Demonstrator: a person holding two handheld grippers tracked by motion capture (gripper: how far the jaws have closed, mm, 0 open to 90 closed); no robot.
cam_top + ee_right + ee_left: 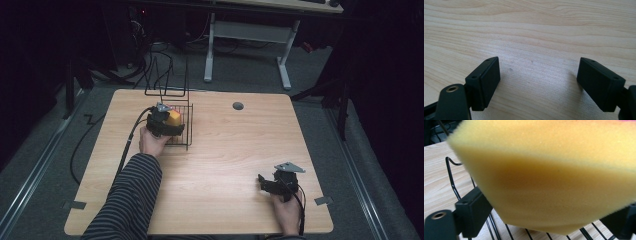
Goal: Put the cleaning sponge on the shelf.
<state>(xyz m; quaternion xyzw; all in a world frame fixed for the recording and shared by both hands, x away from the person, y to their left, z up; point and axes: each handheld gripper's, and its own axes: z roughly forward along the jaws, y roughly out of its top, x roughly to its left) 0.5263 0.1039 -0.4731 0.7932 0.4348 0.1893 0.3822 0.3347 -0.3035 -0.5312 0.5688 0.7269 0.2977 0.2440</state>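
A yellow sponge (174, 118) is held in my left gripper (167, 124), whose jaws are shut on it over the black wire basket (187, 131) at the table's back left. In the left gripper view the sponge (554, 177) looms large between the two black pads (474, 210), with basket wires (452, 185) beneath it. My right gripper (264, 184) rests near the front right of the table, open, with nothing between its pads (486, 82) but bare wood.
The wooden table (230, 150) has a grey cable grommet (238, 106) near its back edge. A tall wire frame (167, 80) rises behind the basket. A white desk frame (250, 45) and cables stand on the floor beyond the table.
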